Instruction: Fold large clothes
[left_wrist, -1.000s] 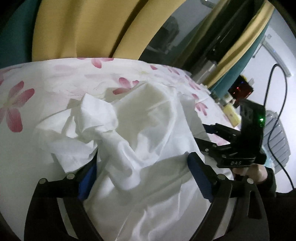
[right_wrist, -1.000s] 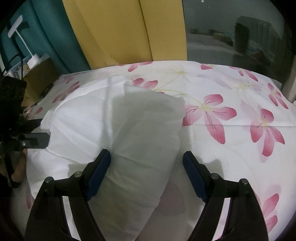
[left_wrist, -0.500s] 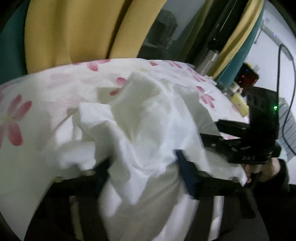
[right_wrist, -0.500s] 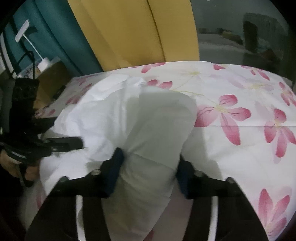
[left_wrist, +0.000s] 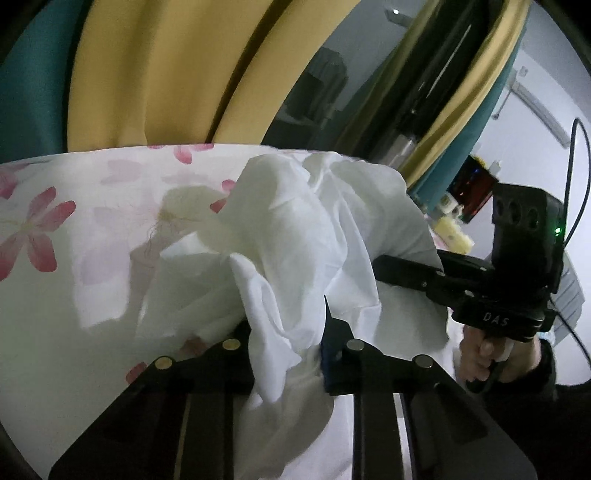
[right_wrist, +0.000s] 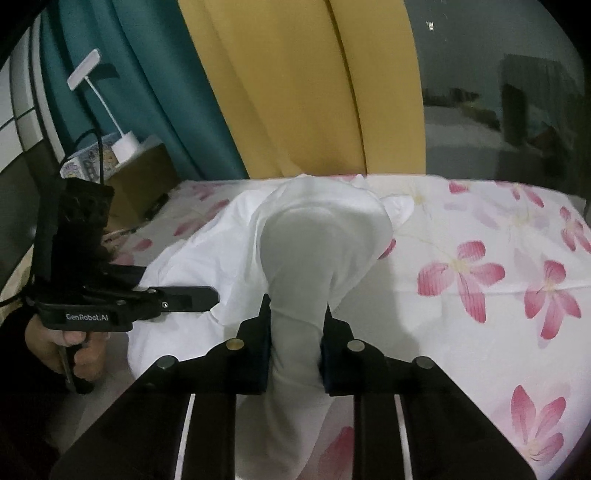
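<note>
Yellow and teal curtains fill the top of both views, and under them I've got the white bedsheet printed with pink flowers spread as my work surface, running across the middle of each frame. On it sits one crumpled white cotton garment, heaped in the centre of the right wrist view and spilling toward lower left. My right gripper, at the bottom centre of its own frame, has just been closing and its blue pads now pinch a thick bunched fold of that garment, which rises like a hood straight ahead of the fingers. My left gripper has just been closing too, and it's clamped on a twisted tail of the same cloth at the bottom centre of its frame, with the rest of the garment piled ahead and to the right. So both grips are on one piece, side by side along its near edge; the cloth's bulk lies forward of both, away from me. In the left view the right gripper pokes in from the right edge, buried in fabric, so neither hand is nearer than the other. Count: one garment, two grippers, one sheet. I judge the next move is a lift and shake-out forward.
</note>
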